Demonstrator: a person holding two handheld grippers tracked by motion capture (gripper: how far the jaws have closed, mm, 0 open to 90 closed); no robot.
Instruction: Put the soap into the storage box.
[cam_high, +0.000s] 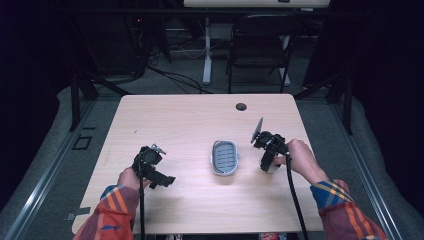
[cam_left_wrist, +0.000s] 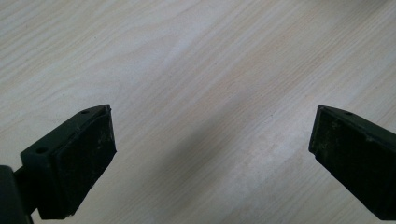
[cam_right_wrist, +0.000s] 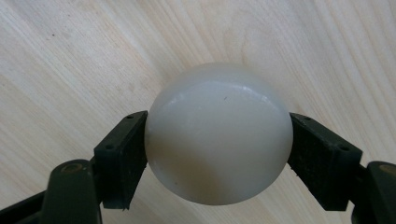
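A smooth white rounded object (cam_right_wrist: 218, 133), egg-like or ball-like, sits between the two black pads of my right gripper (cam_right_wrist: 218, 154), which is shut on it just above the wooden table. In the high view my right gripper (cam_high: 270, 167) points down at the table's right side, with a bit of the white object (cam_high: 272, 170) under it. A grey-rimmed blue soap dish (cam_high: 225, 157) lies to its left, at the table's middle. My left gripper (cam_high: 167, 181) rests low at the left; its jaws stand wide apart over bare wood (cam_left_wrist: 212, 140) with nothing between them.
The light wooden table (cam_high: 190, 120) has a round cable hole (cam_high: 241, 106) near its far edge. Behind the table stand a dark folding chair (cam_high: 260, 47) and a white desk leg (cam_high: 207, 50). Cables trail from both grippers toward the near edge.
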